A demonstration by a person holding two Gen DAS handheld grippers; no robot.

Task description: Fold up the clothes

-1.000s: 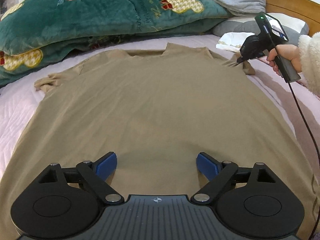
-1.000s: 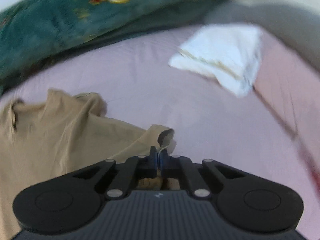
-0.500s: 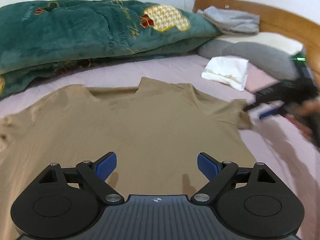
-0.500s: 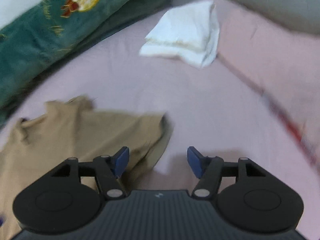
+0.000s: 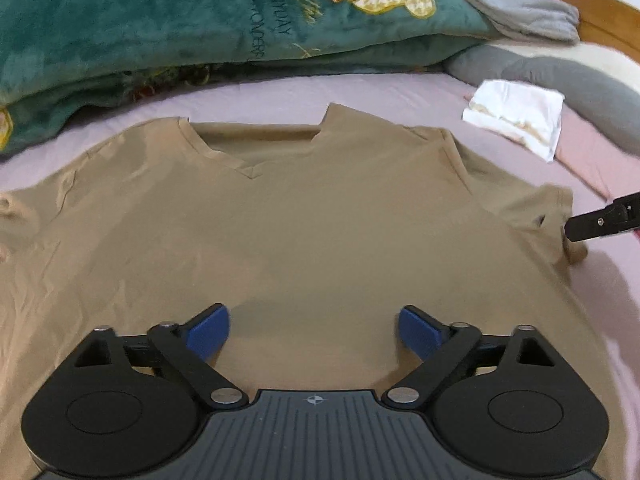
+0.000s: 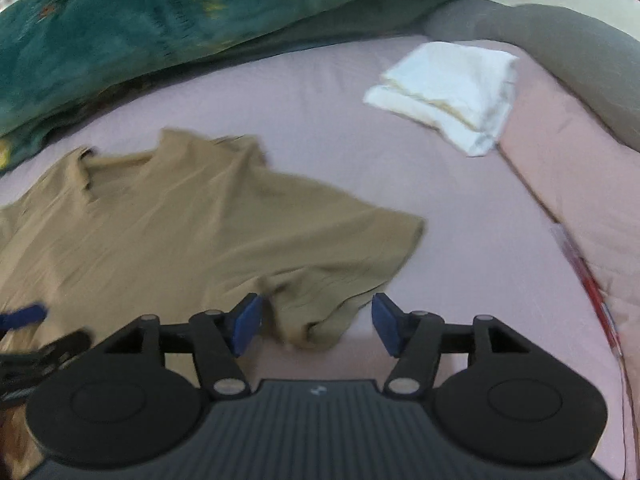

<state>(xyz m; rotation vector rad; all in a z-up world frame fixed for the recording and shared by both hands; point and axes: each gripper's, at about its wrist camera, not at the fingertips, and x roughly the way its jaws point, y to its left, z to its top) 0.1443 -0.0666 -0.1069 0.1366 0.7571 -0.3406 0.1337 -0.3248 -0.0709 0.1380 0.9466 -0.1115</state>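
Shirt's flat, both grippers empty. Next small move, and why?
Probably close the right gripper on the sleeve: the sleeve's bunched end lies between its open fingers, unpinched. The shirt lies spread on the bed, so folding that sleeve inward looks next. The left gripper is opening over the shirt's middle, holding nothing.

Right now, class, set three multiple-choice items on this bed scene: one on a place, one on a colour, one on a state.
1. Where does the white folded cloth lie?
A. on the shirt
B. on the pink sheet, clear of the shirt
C. on the green blanket

2. What colour is the shirt?
A. tan
B. grey
C. white

3. How does the shirt lie?
A. rolled up
B. folded in half
C. spread flat, neckline up

Answers: 1 B, sheet shows around it. 2 A, tan throughout. 3 C, both sleeves lie out sideways.
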